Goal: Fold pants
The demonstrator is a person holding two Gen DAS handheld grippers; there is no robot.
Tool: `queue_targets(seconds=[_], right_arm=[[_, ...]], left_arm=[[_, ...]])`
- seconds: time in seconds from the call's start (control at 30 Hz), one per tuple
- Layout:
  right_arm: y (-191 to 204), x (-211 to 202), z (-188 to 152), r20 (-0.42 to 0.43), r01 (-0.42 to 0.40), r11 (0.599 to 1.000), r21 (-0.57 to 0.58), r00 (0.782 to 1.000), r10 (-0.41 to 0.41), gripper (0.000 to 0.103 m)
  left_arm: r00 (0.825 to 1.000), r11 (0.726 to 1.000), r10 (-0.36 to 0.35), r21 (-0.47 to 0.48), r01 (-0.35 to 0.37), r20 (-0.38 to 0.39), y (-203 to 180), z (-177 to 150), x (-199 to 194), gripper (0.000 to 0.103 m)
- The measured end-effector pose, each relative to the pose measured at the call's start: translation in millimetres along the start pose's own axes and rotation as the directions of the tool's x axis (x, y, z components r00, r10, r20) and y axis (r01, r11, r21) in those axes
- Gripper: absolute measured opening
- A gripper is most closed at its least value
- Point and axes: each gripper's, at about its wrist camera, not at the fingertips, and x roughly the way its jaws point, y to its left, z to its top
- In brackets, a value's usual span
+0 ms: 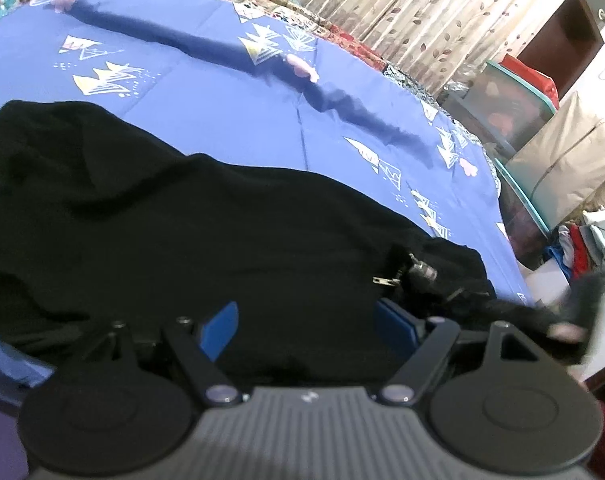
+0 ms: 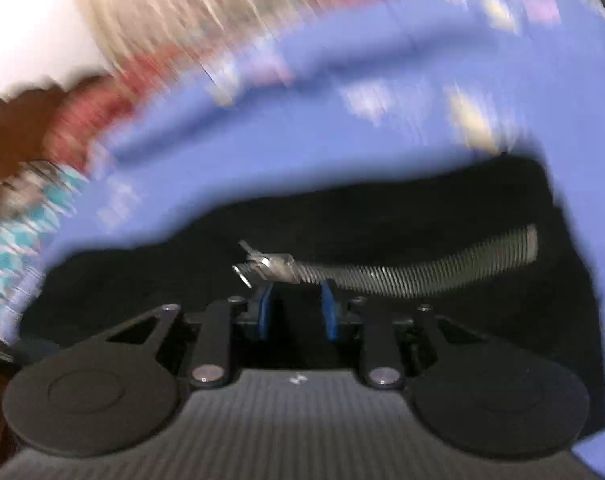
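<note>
Both grippers crowd the zipper (image 2: 270,264) of black pants (image 1: 182,220) on the bed: left gripper (image 1: 308,326) wide and empty, right gripper (image 2: 296,308) narrowed on cloth, possibly snagging teeth.

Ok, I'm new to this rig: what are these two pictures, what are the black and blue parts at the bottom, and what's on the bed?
Each picture comes from a fisheye camera on a hand-held gripper, looking forward along its two blue-padded fingers; a person holds one in each hand.

In the left wrist view, the left gripper has its pads spread wide over black pants that lie on a blue patterned bedsheet.

The right wrist view is blurred by motion. The right gripper has its pads closer together, just below the pants' metal zipper. Dark fabric sits between the pads, but whether they pinch it, I cannot tell.

A leaf-print curtain hangs behind.
</note>
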Motion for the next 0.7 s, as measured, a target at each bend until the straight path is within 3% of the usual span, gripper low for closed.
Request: queue_targets(seconds=[0.07,0.23,0.4,0.57,0.7], right_arm=[[-4,2,-13,0.048,-0.013,1.000,0.020,0.999,0.012,0.025],[14,-18,-4,0.055,0.031,0.999,0.022,0.998,-0.033,0.030],[36,-42,-10,0.130,-0.017,1.000,-0.006,0.991,0.018,0.030],[64,-34,-23,0.089,-0.052,0.997,-0.053,0.994,0.057,0.030],[84,-27,-26,0.045,-0.091,0.991,-0.096,0.994,0.096,0.030]], left_arm=[[1.000,1.000,0.002,-0.018,-0.002,0.004,6,-2,-4,0.078],[1.000,0.998,0.014,-0.061,-0.012,0.027,25,-6,-17,0.078],[0.995,0.996,0.013,-0.087,-0.004,0.099,42,-8,-45,0.084],[0.985,0.994,0.057,-0.105,-0.040,0.164,64,-14,-75,0.090],[0.972,0.974,0.117,-0.214,-0.073,0.202,99,-17,-92,0.095]])
